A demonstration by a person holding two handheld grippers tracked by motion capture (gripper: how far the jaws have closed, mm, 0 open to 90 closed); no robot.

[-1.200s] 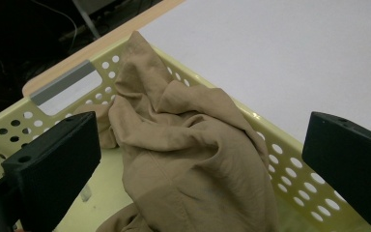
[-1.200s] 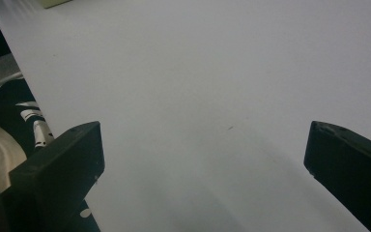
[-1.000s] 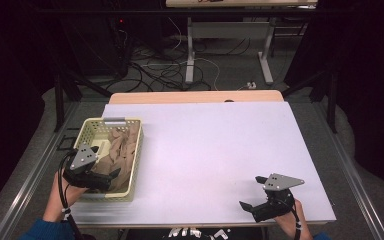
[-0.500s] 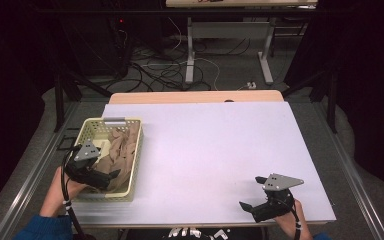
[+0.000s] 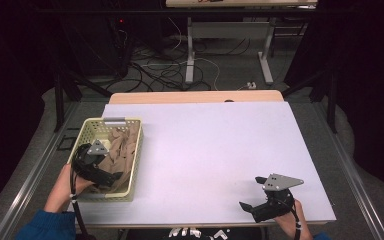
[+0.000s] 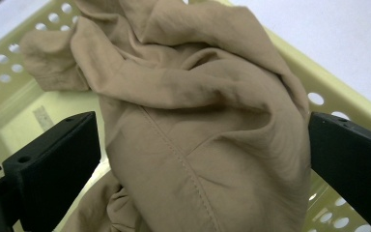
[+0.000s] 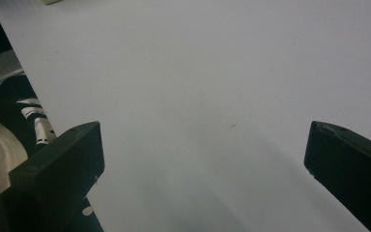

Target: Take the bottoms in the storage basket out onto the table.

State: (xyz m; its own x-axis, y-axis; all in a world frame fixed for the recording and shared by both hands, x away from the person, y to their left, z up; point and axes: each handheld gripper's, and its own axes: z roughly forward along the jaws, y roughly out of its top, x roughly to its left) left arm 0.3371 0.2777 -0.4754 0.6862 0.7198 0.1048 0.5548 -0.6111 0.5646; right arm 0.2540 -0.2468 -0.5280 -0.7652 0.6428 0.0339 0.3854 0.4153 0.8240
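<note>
A pale yellow perforated basket stands at the table's left edge with a crumpled tan cloth inside. My left gripper is lowered into the basket's near half, over the cloth. In the left gripper view the cloth bulges between the two black jaws, which stand wide apart on either side of it, so the left gripper is open. My right gripper rests near the table's front right edge, and in its own view it is open over bare table.
The white table top stretches between the basket and the right gripper. The basket wall runs close behind the left gripper's right jaw. Cables and desk legs lie on the floor beyond the table.
The left gripper has shifted a little right and forward, deeper into the basket over the cloth. The right gripper has stayed put.
</note>
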